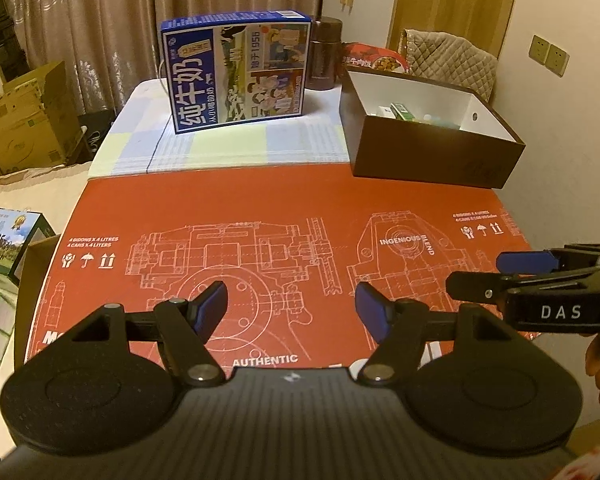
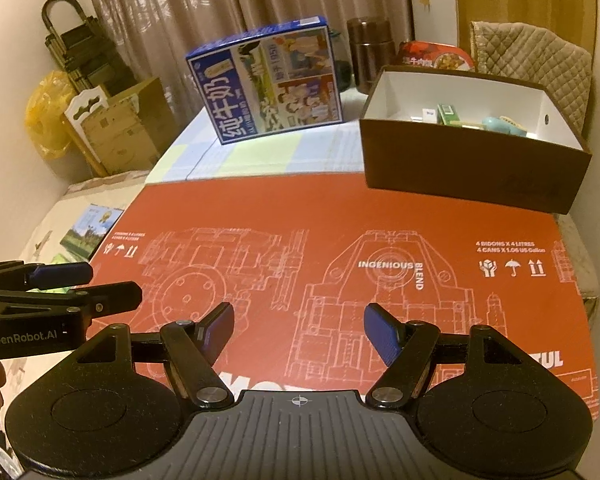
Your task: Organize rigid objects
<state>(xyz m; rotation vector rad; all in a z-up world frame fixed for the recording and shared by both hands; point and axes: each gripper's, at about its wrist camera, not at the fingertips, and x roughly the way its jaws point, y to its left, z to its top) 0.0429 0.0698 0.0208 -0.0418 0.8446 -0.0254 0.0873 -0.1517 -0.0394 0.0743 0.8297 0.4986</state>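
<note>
A brown open box [image 1: 428,148] [image 2: 472,168] with a white inside stands at the far right of the table and holds several small items, among them a green carton [image 2: 448,114] and a pale blue object [image 2: 496,124]. My left gripper [image 1: 292,308] is open and empty over the red cardboard sheet [image 1: 284,196]. My right gripper [image 2: 299,330] is open and empty over the same sheet [image 2: 300,208]. Each gripper shows at the edge of the other's view: the right one [image 1: 500,276] and the left one [image 2: 96,284].
A blue milk carton box [image 1: 238,72] [image 2: 268,80] stands at the back on a checked cloth. A brown canister [image 1: 324,56] and a red noodle bowl [image 1: 376,58] stand behind the brown box. Cardboard boxes [image 1: 24,120] stand on the floor at left.
</note>
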